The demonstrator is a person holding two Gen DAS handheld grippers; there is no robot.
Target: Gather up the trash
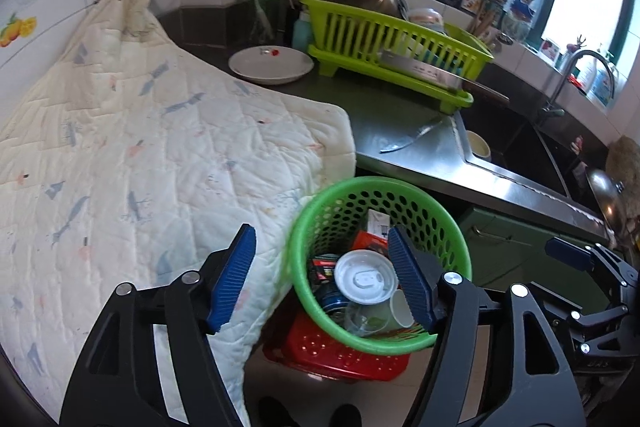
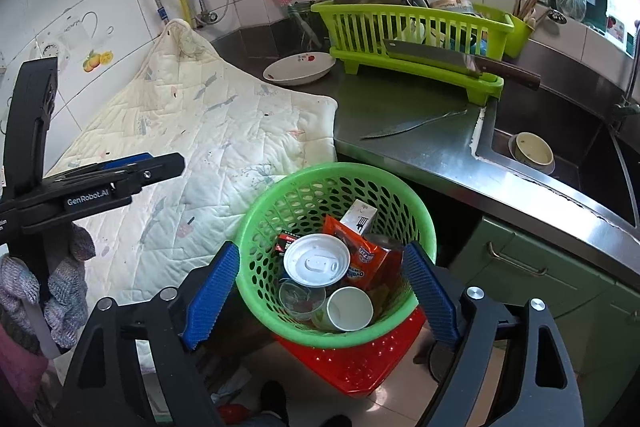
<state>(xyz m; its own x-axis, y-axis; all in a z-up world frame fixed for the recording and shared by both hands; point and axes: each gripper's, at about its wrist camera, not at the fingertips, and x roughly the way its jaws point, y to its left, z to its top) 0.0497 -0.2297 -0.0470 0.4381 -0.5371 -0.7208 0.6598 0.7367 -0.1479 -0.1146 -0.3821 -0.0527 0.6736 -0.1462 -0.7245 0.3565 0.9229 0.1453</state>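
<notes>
Green perforated plastic basket [image 1: 380, 267] is sitting on a red plastic crate [image 1: 336, 351] beside the steel counter [image 1: 404, 135]; the crate is mostly hidden beneath it. Left wrist view: the left gripper [image 1: 322, 277] is hanging over the basket's near-left rim, blue ribbed pads spread wide, nothing between them. A white round plastic lid [image 1: 366, 279] is lying on top of the trash, covering a can and wrappers too jumbled to sort out. A quilted cream cloth [image 1: 152, 155] is draping over the counter's left end, its edge touching the basket. The right gripper is cut off at the frame's right edge.

Right wrist view: the right gripper [image 2: 320, 291] is straddling the basket [image 2: 336, 255], pads wide apart and empty. Inside, the lid [image 2: 317, 259], a white paper cup [image 2: 350, 309], an orange foil packet [image 2: 360, 251] and a small white carton [image 2: 360, 217] are piling together. The sink [image 2: 560, 143] is holding a bowl. A long knife [image 2: 412, 125] is lying on open counter near the lime dish rack [image 2: 416, 27].
</notes>
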